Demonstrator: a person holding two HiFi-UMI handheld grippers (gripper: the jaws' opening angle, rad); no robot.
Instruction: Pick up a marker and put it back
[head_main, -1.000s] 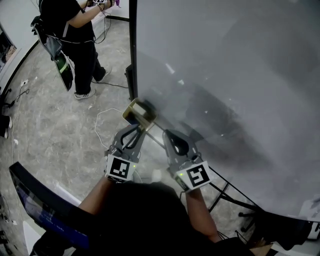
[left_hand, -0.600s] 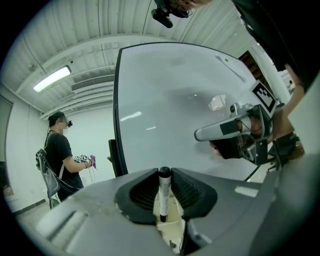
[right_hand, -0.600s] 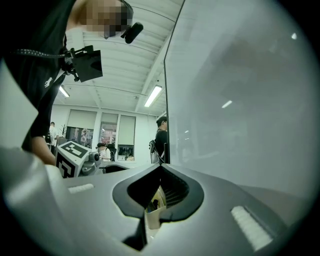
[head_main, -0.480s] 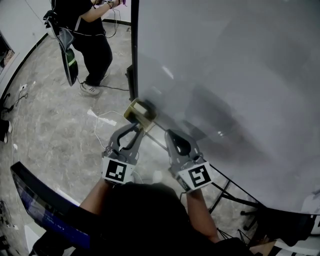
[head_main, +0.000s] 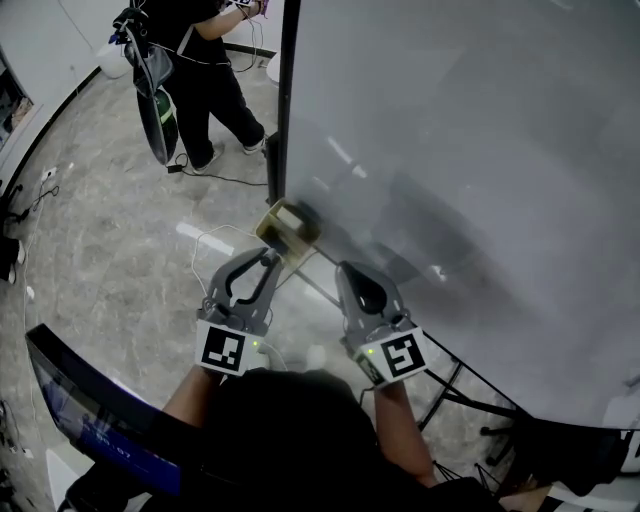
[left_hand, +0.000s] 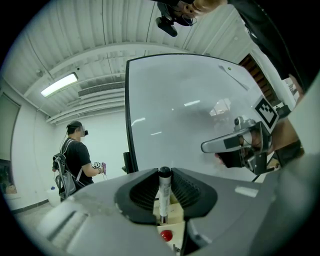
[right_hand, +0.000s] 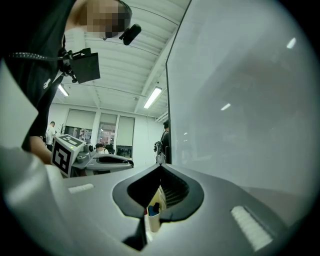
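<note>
Since the earlier head-view pictures the left gripper (head_main: 266, 260) has been raised a little at the holder (head_main: 284, 228), while the right gripper (head_main: 350, 272) has hardly been shifted. A bystander (head_main: 195, 50) has come nearer to the edge of the whiteboard (head_main: 480, 150). In the head view both grippers are pointed at the board's lower left corner, where the small tan holder is fixed. The left one's tips are just beside it and the right one's are a little apart from it. The marker cannot be made out there.

In the left gripper view the marker (left_hand: 163, 192) is seen clamped upright between the jaws, dark cap uppermost. Its lower end lies against the holder's cream wall (left_hand: 173, 212); whether it is just inside or just clear cannot be told. A red cap (left_hand: 165, 234) is seen lower down, so one more marker is judged to be stored there.

In the right gripper view the jaws are closed tip to tip with nothing gripped. Through the hollow behind the tips a cream box is seen, probably the same holder, with a blue cap (right_hand: 151, 210) and a darker one in it.

The pick-up is judged done and the put-back is in hand. The next move calls for the marker to be kept upright, lined up over a free slot, lowered and only then released
</note>
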